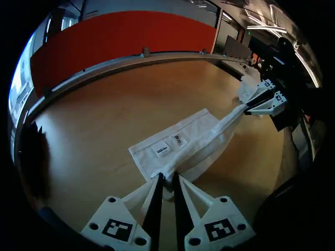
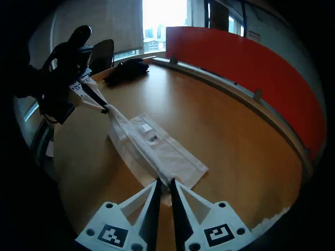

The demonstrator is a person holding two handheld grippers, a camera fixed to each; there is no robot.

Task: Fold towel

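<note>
A white towel [image 1: 190, 138] is seen lying partly on the wooden counter [image 1: 100, 121], with one long edge lifted off the surface and drawn into a bunched ridge between the two tools. The left tool [image 1: 167, 183] is held narrow, its two fingers pressed on the gathered cloth at the near end of that ridge. In the right gripper view, the right tool [image 2: 164, 186] is likewise narrowed onto the other end of the lifted edge, with the cloth caught between its fingers. The rest of the towel is spread flat on the counter beneath the raised edge, and two small labels [image 1: 169, 145] are visible on it. A red partition [image 1: 125, 39] is seen running along the far side of the counter. A dark bundle [image 2: 127, 69] is seen lying on the counter, well apart from the towel, near a chair [image 2: 102, 52].
</note>
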